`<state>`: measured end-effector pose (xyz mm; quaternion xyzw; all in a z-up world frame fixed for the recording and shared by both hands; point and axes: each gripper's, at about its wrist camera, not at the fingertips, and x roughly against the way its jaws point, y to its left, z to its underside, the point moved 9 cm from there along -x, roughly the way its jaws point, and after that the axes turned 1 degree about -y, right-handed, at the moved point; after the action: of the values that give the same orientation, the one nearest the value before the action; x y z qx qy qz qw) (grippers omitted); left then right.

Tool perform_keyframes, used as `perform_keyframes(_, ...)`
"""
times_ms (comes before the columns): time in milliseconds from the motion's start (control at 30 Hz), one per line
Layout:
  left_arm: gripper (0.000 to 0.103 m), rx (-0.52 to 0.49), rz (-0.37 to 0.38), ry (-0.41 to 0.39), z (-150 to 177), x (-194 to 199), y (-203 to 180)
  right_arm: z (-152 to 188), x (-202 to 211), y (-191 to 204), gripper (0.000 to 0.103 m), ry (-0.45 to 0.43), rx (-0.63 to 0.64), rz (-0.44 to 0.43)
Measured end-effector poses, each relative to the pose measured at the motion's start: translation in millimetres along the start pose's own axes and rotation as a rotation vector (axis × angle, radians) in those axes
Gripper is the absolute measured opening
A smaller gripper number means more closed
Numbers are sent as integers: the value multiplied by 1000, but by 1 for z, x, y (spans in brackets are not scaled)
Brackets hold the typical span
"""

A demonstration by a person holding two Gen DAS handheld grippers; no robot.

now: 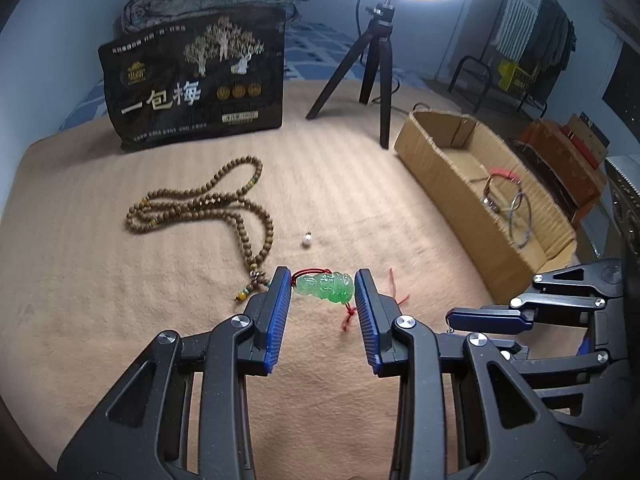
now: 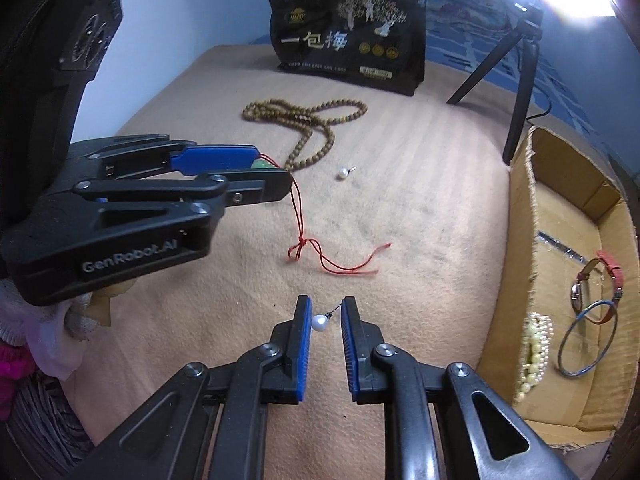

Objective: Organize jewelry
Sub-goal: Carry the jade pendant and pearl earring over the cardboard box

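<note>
I am straddling the jade pendant (image 1: 325, 287) with my left gripper (image 1: 322, 284), fingers apart, its long axis crosswise between them; my right gripper (image 2: 326, 314), also apart, is flanking the pearl earring (image 2: 319, 322) on the blanket (image 1: 120, 320).

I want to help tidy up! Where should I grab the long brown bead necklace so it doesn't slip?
Probably take the wooden bead necklace where its strands bunch together in the middle, coming straight down from above. It lies flat and loose on the blanket, so there is no edge to slide under, and fingers closing across several strands should catch more beads than on one thin loop.
</note>
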<state>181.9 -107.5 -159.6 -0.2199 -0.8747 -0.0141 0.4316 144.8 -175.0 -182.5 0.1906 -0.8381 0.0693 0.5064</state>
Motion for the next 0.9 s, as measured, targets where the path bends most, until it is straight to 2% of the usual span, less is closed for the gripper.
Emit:
perform_keyframes(300, 33, 4, 43, -58, -22, 25, -24, -8, 31, -20, 13, -66, -29, 31)
perform_keyframes(900, 33, -41, 120, -120, -48, 52, -94, 0, 91, -104, 13, -176, -178, 105)
